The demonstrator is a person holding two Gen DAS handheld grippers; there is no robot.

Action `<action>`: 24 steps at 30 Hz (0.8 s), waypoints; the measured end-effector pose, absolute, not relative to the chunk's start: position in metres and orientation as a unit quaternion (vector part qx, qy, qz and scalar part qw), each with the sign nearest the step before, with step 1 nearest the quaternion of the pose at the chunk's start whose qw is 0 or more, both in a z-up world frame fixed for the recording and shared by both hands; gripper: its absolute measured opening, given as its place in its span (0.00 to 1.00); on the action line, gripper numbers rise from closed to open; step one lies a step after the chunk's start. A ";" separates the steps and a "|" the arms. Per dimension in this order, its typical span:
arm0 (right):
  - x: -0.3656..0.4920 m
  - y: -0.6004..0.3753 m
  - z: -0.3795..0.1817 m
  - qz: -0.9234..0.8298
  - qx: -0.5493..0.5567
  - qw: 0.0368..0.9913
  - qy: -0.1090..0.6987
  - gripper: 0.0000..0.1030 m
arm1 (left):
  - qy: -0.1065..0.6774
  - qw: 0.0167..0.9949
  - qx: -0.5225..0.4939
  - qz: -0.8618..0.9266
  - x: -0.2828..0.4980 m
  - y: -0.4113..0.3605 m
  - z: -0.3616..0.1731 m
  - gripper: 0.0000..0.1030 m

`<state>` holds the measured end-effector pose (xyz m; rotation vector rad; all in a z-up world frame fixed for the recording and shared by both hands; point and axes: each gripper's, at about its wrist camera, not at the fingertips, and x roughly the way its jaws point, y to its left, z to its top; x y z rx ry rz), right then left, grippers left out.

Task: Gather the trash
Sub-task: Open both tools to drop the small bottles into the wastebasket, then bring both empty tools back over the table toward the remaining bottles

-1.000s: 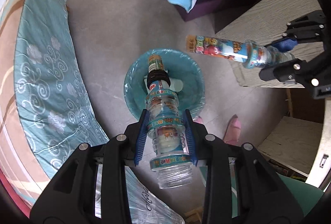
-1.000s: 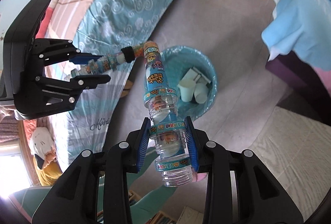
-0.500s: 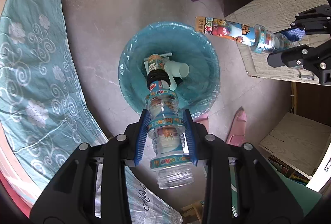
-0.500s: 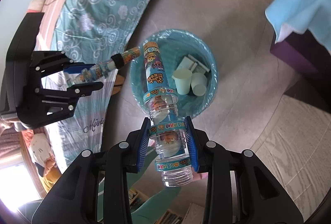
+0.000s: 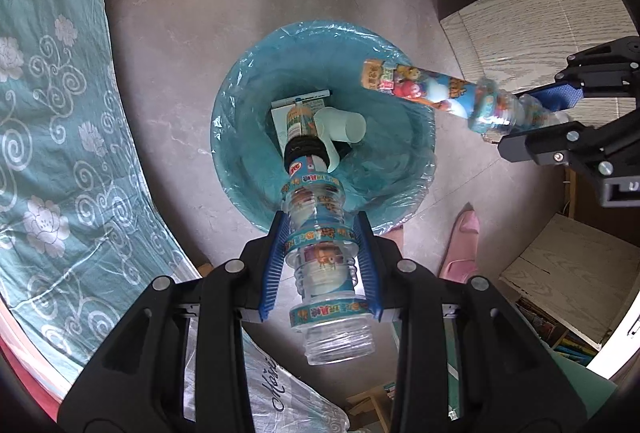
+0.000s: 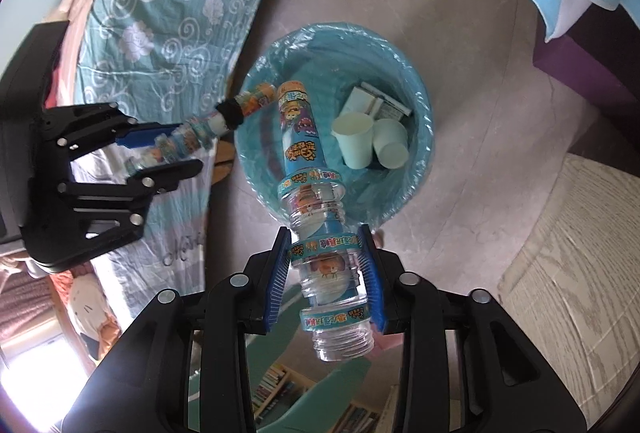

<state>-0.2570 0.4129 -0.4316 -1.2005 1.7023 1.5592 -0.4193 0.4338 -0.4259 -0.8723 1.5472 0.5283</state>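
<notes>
Grey stone floor carries a bin (image 5: 256,137) lined with blue bag, holding two pale cups (image 6: 352,145), a flat carton (image 6: 380,101). Left gripper (image 5: 320,265) is clamped on a cartoon-label bottle (image 5: 316,233), right gripper (image 6: 326,273) on its own bottle (image 6: 316,217); writing unreadable. Both hang nearer over the bin than before.

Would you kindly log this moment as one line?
left gripper: shut on bottle | right gripper: shut on second bottle | both above bin

floor (image 5: 192,45): grey stone | on it: lined bin (image 5: 240,101), pink slipper (image 5: 460,253) | bed (image 5: 52,137) legs possibly resting there
</notes>
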 end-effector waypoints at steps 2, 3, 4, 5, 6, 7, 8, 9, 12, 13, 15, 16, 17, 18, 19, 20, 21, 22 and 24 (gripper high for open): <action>-0.255 0.415 -0.430 0.576 -0.438 0.273 0.633 0.51 | 0.665 0.600 -0.381 0.229 -0.419 0.436 -0.425 0.40; -0.254 0.416 -0.428 0.579 -0.433 0.278 0.633 0.51 | 0.664 0.601 -0.381 0.230 -0.418 0.436 -0.425 0.41; -0.253 0.417 -0.425 0.582 -0.427 0.282 0.632 0.52 | 0.664 0.601 -0.379 0.231 -0.418 0.436 -0.424 0.43; -0.251 0.419 -0.423 0.583 -0.426 0.285 0.630 0.52 | 0.663 0.603 -0.378 0.232 -0.417 0.437 -0.423 0.47; -0.250 0.420 -0.422 0.584 -0.424 0.288 0.630 0.54 | 0.662 0.604 -0.378 0.234 -0.417 0.437 -0.421 0.48; -0.249 0.421 -0.420 0.584 -0.424 0.289 0.629 0.56 | 0.661 0.605 -0.377 0.235 -0.417 0.438 -0.420 0.51; -0.248 0.421 -0.418 0.584 -0.423 0.293 0.628 0.56 | 0.659 0.606 -0.378 0.236 -0.417 0.438 -0.419 0.53; -0.247 0.422 -0.416 0.585 -0.422 0.296 0.626 0.56 | 0.658 0.607 -0.378 0.237 -0.417 0.439 -0.417 0.54; -0.242 0.421 -0.410 0.587 -0.417 0.302 0.624 0.60 | 0.657 0.608 -0.377 0.238 -0.418 0.438 -0.414 0.55; -0.240 0.420 -0.408 0.588 -0.416 0.304 0.623 0.61 | 0.657 0.609 -0.376 0.237 -0.418 0.438 -0.413 0.56; -0.238 0.419 -0.405 0.588 -0.413 0.306 0.624 0.61 | 0.658 0.609 -0.375 0.237 -0.419 0.435 -0.411 0.56; -0.237 0.418 -0.404 0.587 -0.411 0.307 0.626 0.62 | 0.657 0.610 -0.375 0.236 -0.419 0.436 -0.409 0.56; -0.236 0.417 -0.402 0.587 -0.409 0.309 0.627 0.62 | 0.657 0.610 -0.375 0.237 -0.420 0.435 -0.408 0.56; -0.235 0.416 -0.399 0.587 -0.406 0.314 0.627 0.63 | 0.657 0.609 -0.375 0.237 -0.420 0.434 -0.406 0.58; -0.234 0.415 -0.397 0.586 -0.403 0.316 0.628 0.63 | 0.656 0.609 -0.376 0.237 -0.421 0.435 -0.406 0.61; -0.234 0.414 -0.395 0.586 -0.401 0.317 0.629 0.65 | 0.656 0.609 -0.376 0.238 -0.422 0.435 -0.404 0.63; -0.233 0.412 -0.392 0.582 -0.400 0.322 0.631 0.68 | 0.655 0.609 -0.378 0.239 -0.423 0.434 -0.402 0.63; -0.232 0.411 -0.390 0.579 -0.398 0.325 0.633 0.71 | 0.655 0.607 -0.379 0.240 -0.424 0.434 -0.401 0.66; -0.227 0.406 -0.386 0.563 -0.390 0.339 0.645 0.77 | 0.653 0.605 -0.387 0.241 -0.427 0.432 -0.397 0.74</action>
